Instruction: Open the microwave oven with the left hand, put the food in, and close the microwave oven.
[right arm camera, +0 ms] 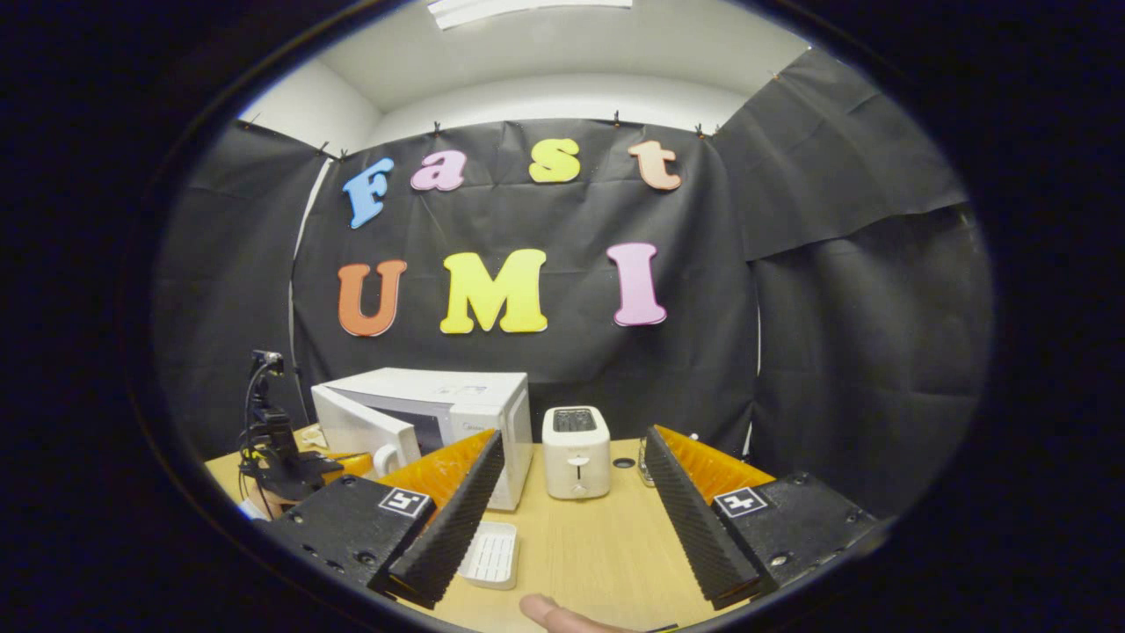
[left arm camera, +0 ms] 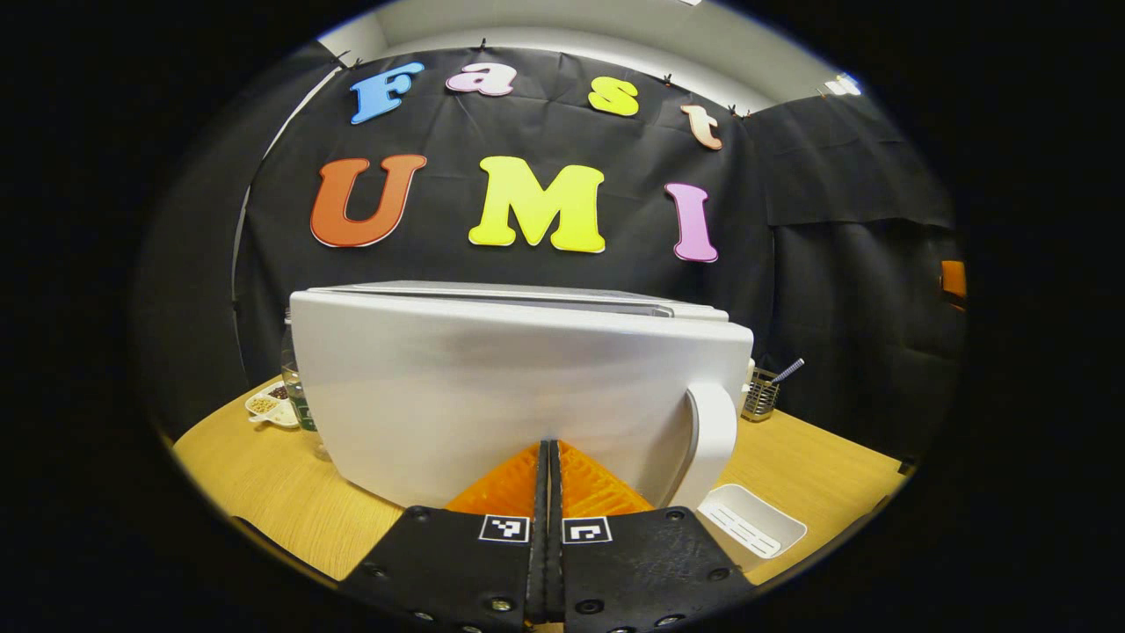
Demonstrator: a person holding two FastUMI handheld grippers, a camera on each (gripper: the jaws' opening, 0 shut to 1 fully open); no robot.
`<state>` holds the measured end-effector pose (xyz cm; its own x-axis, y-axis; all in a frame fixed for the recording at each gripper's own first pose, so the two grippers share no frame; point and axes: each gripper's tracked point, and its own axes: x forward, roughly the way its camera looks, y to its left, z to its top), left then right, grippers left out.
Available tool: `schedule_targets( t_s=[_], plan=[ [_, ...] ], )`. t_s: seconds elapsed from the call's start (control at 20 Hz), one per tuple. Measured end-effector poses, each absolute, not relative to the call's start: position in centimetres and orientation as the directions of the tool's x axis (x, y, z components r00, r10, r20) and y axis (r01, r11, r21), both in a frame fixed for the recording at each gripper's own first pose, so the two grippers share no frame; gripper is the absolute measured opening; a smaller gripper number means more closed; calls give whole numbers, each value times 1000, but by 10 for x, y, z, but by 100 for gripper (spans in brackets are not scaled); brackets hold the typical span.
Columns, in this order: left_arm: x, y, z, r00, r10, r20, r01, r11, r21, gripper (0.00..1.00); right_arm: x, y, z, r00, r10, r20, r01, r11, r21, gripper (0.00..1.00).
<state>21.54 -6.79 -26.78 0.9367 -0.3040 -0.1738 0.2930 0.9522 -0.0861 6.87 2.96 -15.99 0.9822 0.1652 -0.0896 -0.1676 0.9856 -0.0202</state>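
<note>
While the microwave [right arm camera: 439,413] is sitting door ajar on the wooden table [right arm camera: 598,536] against black cloth, the left gripper [left arm camera: 548,457] is pressing together at its door [left arm camera: 492,396]; the right gripper [right arm camera: 571,519] is hanging spread beside a toaster [right arm camera: 576,450]

White microwave oven [right arm camera: 457,413] on the wooden table, near the back cloth wall, just left of a white toaster. Boxy body, glossy white. Door [left arm camera: 518,396] swung partly open, hinged on its left, dark cavity showing behind it in the right gripper view. Broad white face of the door seen close up in the left gripper view, with curved white handle [left arm camera: 714,440] at its free right edge.
</note>
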Motion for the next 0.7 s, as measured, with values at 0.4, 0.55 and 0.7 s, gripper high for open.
schedule_targets(
  t_s=[0.4, 0.55, 0.7],
  plan=[
    [277, -82, -269, 945, -256, -202, 230, 963, -142, 0, 79, 34, -133, 978, 202, -50, -203, 979, -18, 100],
    [278, -85, -269, 939, -263, -220, 231, 960, -158, 1, 79, 31, -122, 980, 197, -26, -197, 980, -6, 100],
    [279, -83, -266, 939, -278, -204, 246, 954, -169, 2, 76, 33, -121, 980, 196, -19, -196, 981, 0, 100]
  ],
)
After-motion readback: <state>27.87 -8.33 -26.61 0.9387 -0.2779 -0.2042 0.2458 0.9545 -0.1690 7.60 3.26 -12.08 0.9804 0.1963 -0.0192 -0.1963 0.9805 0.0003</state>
